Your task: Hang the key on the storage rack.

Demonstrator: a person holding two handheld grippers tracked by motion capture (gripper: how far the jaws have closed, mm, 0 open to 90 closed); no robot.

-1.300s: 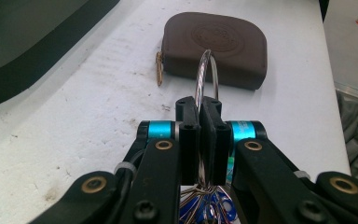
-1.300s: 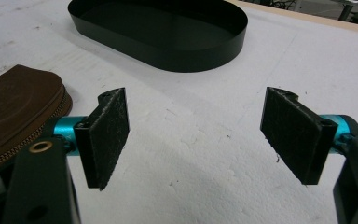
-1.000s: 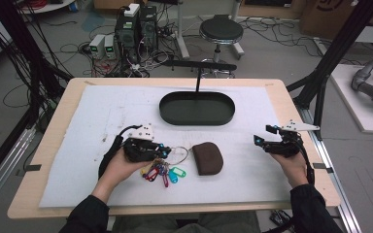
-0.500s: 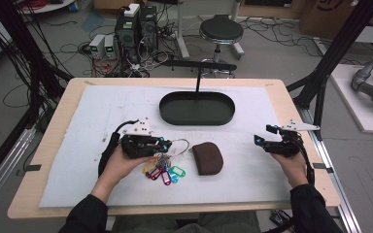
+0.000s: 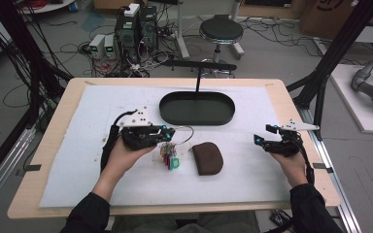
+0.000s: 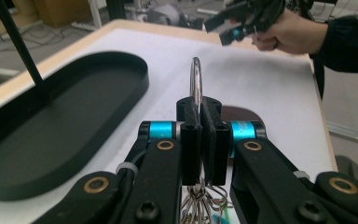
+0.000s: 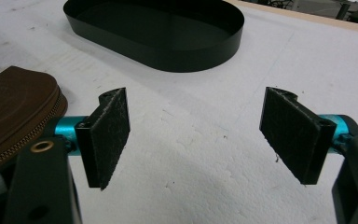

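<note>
My left gripper is clamped on the key ring; the key bunch, flat a second ago, now dangles left of centre beside the brown pouch. Lift underway. Right gripper idle, jaws wide.

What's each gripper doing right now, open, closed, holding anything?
Left gripper: closed on the key ring, keys hanging below.
Right gripper: open, holding nothing.
</note>
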